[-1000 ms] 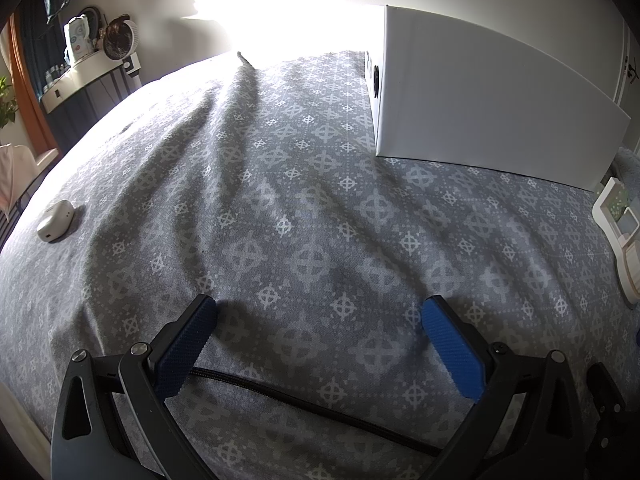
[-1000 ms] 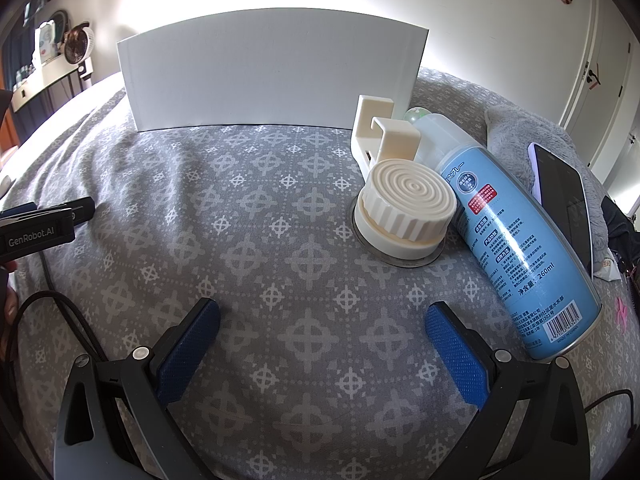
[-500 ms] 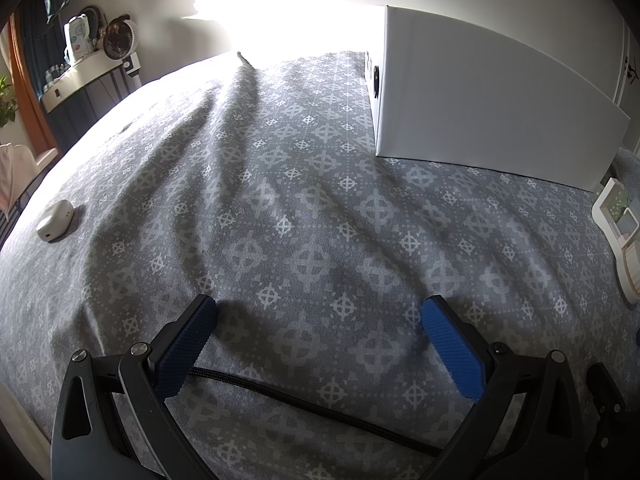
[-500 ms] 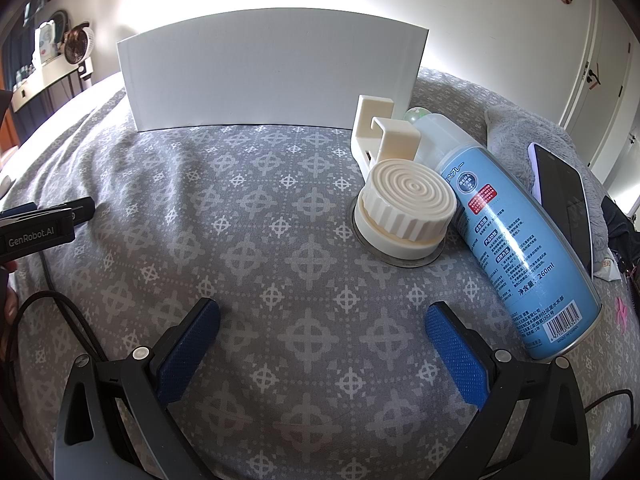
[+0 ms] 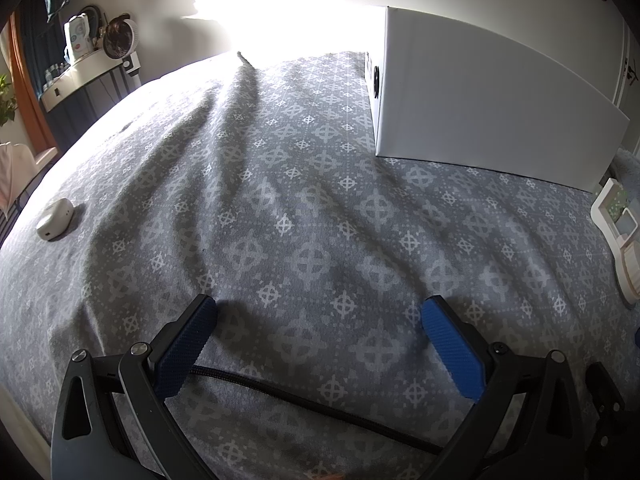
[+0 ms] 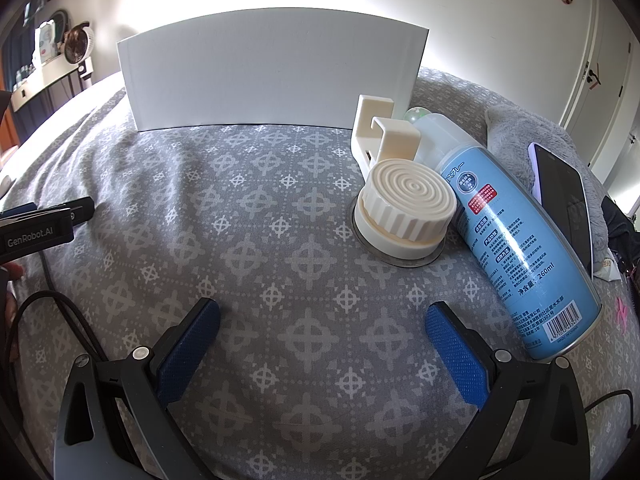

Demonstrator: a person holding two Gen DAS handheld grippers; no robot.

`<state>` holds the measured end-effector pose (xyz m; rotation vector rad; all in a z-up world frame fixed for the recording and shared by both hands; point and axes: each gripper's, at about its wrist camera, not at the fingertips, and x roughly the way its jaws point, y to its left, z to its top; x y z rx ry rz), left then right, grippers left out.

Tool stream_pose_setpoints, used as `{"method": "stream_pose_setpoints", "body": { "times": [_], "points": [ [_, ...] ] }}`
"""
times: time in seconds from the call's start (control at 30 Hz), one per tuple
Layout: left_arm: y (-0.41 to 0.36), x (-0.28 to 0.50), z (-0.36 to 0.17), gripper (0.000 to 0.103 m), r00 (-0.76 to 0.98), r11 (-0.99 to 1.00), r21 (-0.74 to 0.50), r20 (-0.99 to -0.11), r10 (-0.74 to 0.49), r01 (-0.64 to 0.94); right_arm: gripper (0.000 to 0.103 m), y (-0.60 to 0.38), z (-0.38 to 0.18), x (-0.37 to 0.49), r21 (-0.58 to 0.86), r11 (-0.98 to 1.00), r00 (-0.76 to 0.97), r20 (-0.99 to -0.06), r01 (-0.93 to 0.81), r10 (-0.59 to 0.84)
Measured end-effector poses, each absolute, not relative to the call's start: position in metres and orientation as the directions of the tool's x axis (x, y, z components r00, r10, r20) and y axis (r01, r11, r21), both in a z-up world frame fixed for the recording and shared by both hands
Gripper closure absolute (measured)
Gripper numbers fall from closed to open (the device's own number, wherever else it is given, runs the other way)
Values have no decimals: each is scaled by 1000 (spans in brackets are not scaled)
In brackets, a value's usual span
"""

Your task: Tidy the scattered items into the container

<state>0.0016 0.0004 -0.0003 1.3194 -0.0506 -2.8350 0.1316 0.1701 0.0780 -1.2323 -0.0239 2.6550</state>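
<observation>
A white box (image 6: pixel 272 76) stands on the grey patterned bed; it also shows in the left wrist view (image 5: pixel 484 108) at the upper right. To its right lie a cream ribbed round lid (image 6: pixel 406 208), a cream plastic hook bracket (image 6: pixel 384 132) and a blue spray can (image 6: pixel 516 236) on its side. My right gripper (image 6: pixel 322 320) is open and empty, short of the lid. My left gripper (image 5: pixel 318 312) is open and empty over bare bedding. The bracket and lid show at the right edge of the left wrist view (image 5: pixel 618 220).
A small white case (image 5: pixel 54 222) lies at the bed's left edge. A phone (image 6: pixel 564 196) rests on a grey plush blanket (image 6: pixel 516 132) at the right. A black cable (image 5: pixel 312 400) runs under my left gripper. The left gripper's body (image 6: pixel 36 228) shows in the right wrist view.
</observation>
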Motion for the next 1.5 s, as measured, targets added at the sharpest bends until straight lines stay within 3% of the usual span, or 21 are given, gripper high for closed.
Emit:
{"method": "stream_pose_setpoints", "body": {
  "times": [0.5, 0.77, 0.97, 1.5],
  "points": [
    [26, 37, 2, 0, -642, -997, 47, -767, -2, -54, 0, 170, 78, 132, -104, -977, -627, -753, -186, 200],
    [46, 57, 4, 0, -657, -991, 134, -747, -105, 5, 0, 170, 78, 132, -104, -977, -627, -753, -186, 200],
    [28, 51, 2, 0, -638, -1000, 21, -770, -14, -3, 0, 170, 78, 132, -103, -977, -626, -754, -186, 199],
    [30, 51, 2, 0, -640, -999, 38, -768, -27, -3, 0, 171, 77, 133, -93, -979, -629, -754, -184, 190]
  ]
}}
